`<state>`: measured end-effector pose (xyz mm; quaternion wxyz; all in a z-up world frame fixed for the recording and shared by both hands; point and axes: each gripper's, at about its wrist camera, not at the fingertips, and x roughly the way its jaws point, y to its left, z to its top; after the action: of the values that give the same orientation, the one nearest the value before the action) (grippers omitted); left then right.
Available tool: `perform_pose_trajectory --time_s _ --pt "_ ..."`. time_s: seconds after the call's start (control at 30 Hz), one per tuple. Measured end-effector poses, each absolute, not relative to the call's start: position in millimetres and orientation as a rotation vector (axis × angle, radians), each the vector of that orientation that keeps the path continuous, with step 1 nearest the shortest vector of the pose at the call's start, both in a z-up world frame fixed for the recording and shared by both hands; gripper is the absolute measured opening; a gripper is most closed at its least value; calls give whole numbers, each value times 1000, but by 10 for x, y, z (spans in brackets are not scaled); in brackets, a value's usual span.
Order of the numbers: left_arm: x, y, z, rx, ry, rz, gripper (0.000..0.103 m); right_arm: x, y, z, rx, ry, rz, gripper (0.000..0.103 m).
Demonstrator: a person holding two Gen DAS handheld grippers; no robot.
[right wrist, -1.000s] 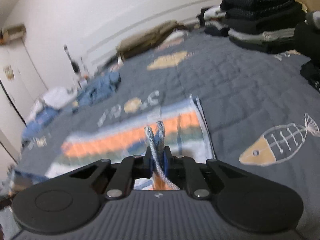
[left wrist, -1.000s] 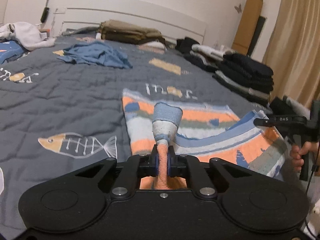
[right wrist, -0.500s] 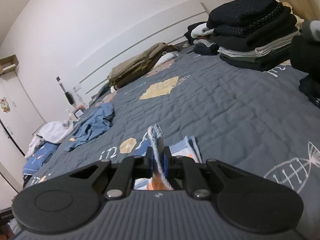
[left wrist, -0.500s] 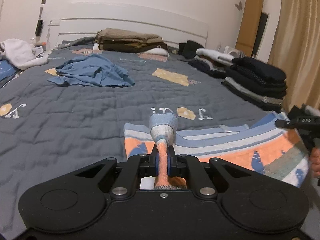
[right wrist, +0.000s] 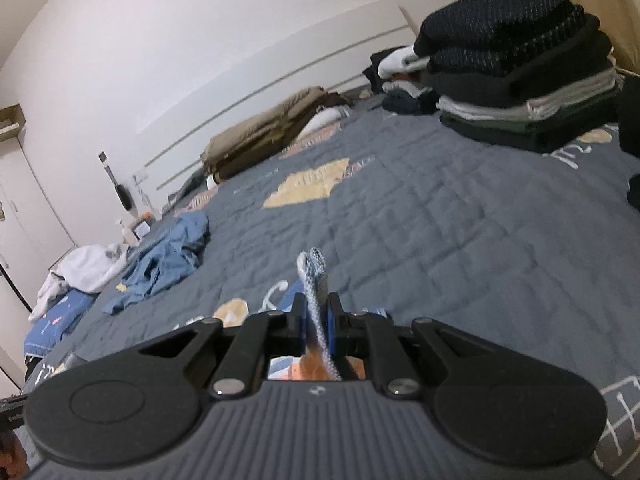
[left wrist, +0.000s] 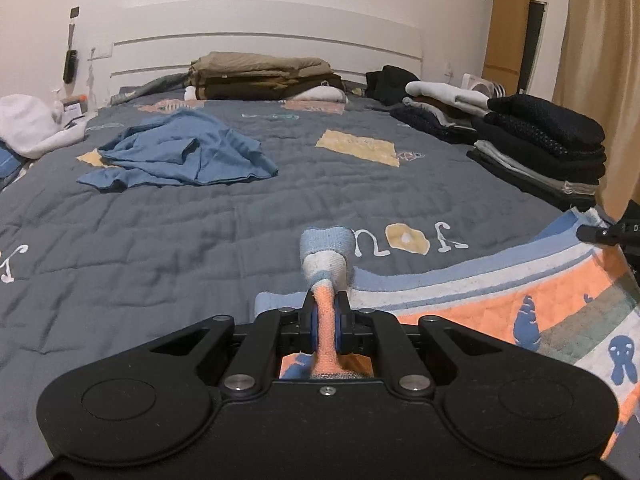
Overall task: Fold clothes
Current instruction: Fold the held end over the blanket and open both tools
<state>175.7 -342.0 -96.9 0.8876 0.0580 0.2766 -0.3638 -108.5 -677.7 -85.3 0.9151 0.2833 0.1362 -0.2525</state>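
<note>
Cloth is what has shifted most: a second ago the striped orange, blue and white woven towel (left wrist: pixel 500 308) lay spread far up the grey quilted bedspread (left wrist: pixel 200 240), and now only a low band of it shows at 4 o'clock in the left wrist view, drawn back toward the cameras. In the right wrist view it has shrunk from a broad sheet to a sliver behind the jaws.

The left gripper (left wrist: pixel 325 316) has its jaws nearly closed, pinching a bunched orange fold of the towel whose blue-and-white edge stands up above them. The right gripper (right wrist: pixel 316 320) is likewise almost closed, clamped on a thin doubled hem of the same towel, grey-blue and coarsely woven.

The bedspread is padded, stitched in rows, with yellow patches and white lettering. On it lie one crumpled blue garment (left wrist: pixel 180 152) at 10 o'clock, one folded tan-and-brown stack (left wrist: pixel 260 76) at 12 o'clock by the white slatted headboard (left wrist: pixel 260 46), one stack of dark knitted clothes (left wrist: pixel 548 148) at 2 o'clock, and one white heap (left wrist: pixel 32 128) at 9 o'clock.
</note>
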Motion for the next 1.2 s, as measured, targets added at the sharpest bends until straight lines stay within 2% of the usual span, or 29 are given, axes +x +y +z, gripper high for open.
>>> perform_pose_trajectory --time_s 0.07,0.13,0.2,0.23,0.3,0.33,0.37,0.43,0.53,0.77,1.2 --pt "1815 -3469 -1041 138 589 -744 8 -1038 -6768 -916 547 275 -528 9" --pt "1872 -3518 -1122 162 617 -709 13 -936 -6801 -1047 536 320 -532 12" --pt "1931 -3533 -1176 161 671 -661 29 -807 -6861 -1202 553 455 -549 12" --pt "1924 -3500 -1162 150 678 -645 32 -816 -6878 -1221 571 467 -552 13" --pt "1843 -3373 -1065 136 644 -615 60 -870 -6913 -1201 613 467 -546 17" --pt "1787 -3292 -1001 130 624 -604 64 -899 -6931 -1145 628 469 -539 24" --pt "1732 -3208 -940 123 612 -605 65 -932 -6938 -1073 637 468 -534 35" --pt "1614 -3010 -819 96 604 -601 65 -1038 -6901 -887 641 436 -533 44" --pt "1424 -2702 -671 -7 622 -613 65 -1158 -6780 -625 641 428 -513 49" --pt "921 -2265 -626 -243 696 -673 69 -1598 -6275 -379 705 389 -435 53" --pt "398 -1997 -1007 -430 771 -683 69 -2140 -5676 -605 839 411 -448 53"
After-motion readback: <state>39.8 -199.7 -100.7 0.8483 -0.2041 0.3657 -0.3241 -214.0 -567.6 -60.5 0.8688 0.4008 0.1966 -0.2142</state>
